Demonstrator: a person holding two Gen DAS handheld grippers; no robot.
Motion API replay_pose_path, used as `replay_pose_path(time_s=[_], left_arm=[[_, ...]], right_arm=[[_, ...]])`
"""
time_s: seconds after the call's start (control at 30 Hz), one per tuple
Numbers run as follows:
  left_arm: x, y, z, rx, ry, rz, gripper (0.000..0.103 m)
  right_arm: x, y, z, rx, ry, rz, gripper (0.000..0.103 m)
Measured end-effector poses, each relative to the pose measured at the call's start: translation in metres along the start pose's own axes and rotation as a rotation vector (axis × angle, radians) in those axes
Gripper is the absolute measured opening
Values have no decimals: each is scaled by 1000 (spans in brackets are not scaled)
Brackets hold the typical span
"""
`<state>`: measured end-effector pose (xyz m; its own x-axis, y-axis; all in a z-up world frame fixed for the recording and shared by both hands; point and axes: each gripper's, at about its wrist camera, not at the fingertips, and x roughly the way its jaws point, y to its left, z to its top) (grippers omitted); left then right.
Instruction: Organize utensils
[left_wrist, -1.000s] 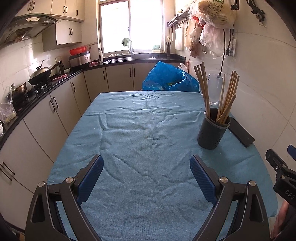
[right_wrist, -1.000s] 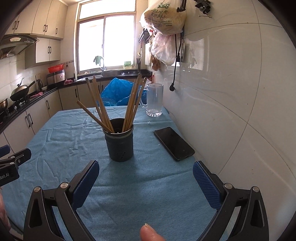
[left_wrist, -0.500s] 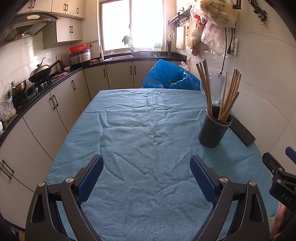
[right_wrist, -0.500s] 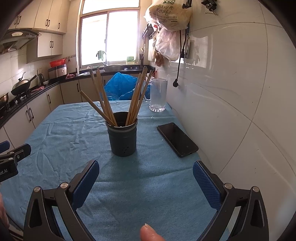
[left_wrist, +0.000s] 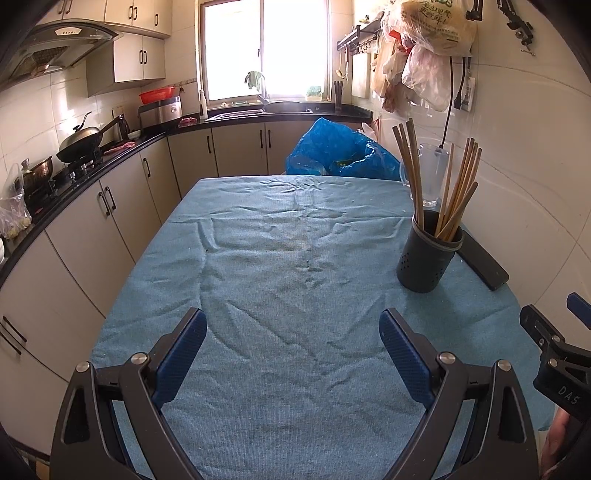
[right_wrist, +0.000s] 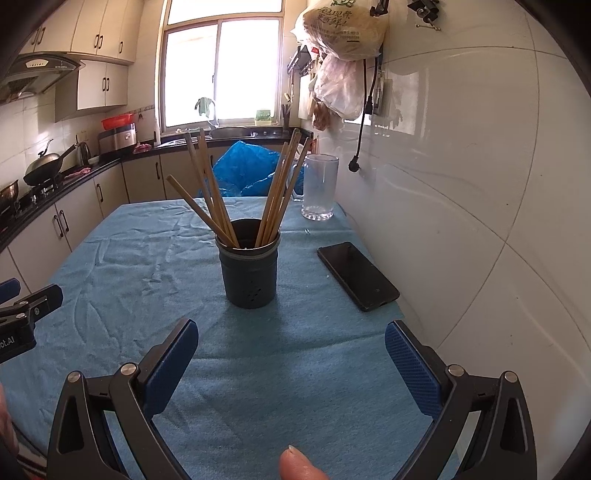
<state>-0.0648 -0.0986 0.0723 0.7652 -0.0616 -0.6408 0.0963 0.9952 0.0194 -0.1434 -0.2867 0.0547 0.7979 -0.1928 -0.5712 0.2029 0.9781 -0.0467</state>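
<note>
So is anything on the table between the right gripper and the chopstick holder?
Nothing visible: only bare blue cloth lies between the open right gripper and the chopstick holder. The phone lies off to its right.

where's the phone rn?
In the right wrist view the phone lies flat on the blue cloth, right of the chopstick holder, near the tiled wall, with the glass beyond it.
</note>
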Motion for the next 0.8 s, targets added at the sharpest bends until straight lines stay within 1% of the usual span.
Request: replay_pose_path(time_s=[0.4,0.8], left_arm=[[-3,-1,-2,-5,2,2,94],[-25,-1,-7,-12,-28,29,94]], right_arm=[[-1,5,-3,-12,10,4,103],[-13,11,-8,-24,-12,34,103]])
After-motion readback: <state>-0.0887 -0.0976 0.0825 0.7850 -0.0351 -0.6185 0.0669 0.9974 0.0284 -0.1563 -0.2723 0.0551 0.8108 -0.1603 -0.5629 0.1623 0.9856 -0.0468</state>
